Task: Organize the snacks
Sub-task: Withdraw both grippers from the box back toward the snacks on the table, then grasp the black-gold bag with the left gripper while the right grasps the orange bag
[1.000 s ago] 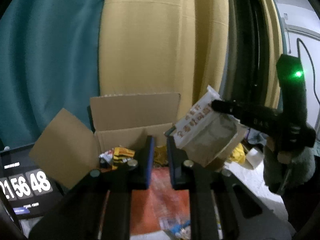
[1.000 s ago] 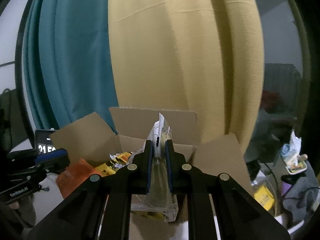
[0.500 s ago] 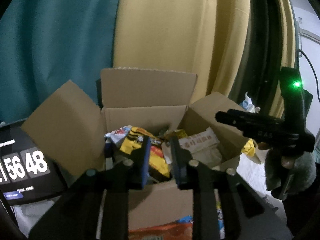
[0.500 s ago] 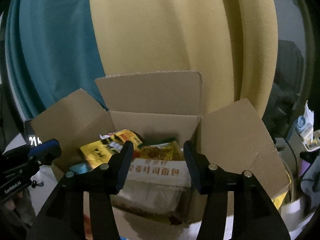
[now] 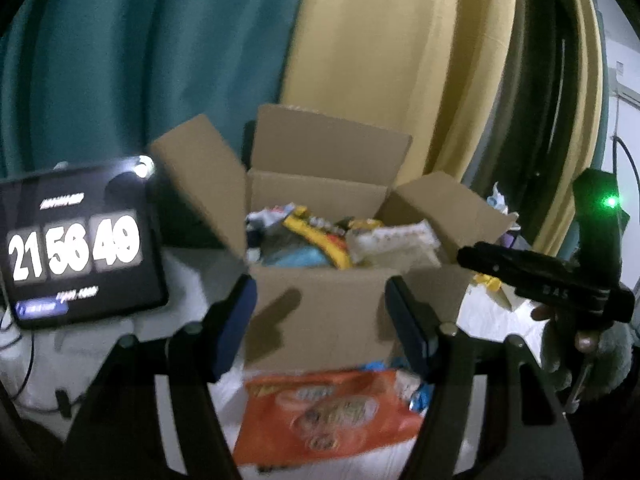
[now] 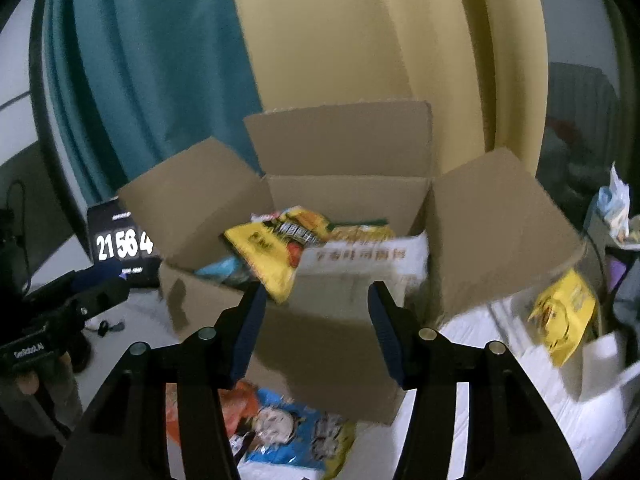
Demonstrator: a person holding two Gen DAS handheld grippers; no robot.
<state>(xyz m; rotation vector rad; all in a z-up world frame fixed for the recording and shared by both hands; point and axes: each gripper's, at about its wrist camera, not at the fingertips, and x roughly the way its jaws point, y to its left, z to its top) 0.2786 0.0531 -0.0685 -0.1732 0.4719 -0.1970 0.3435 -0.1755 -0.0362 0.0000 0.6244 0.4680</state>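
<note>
An open cardboard box stands ahead with several snack packs inside, among them a yellow pack and a white bag with red print on top at the right. My left gripper is open and empty in front of the box. My right gripper is open and empty, just short of the box's near wall; it also shows in the left wrist view. An orange snack bag and a blue pack lie on the table before the box.
A tablet showing a clock stands left of the box. A yellow pack lies on the white cloth at the right. Teal and yellow curtains hang behind. The left gripper's body appears at the left of the right wrist view.
My right gripper opened and dropped the white bag into the box, then drew back. My left gripper opened wide and pulled back and up from the orange bag.
</note>
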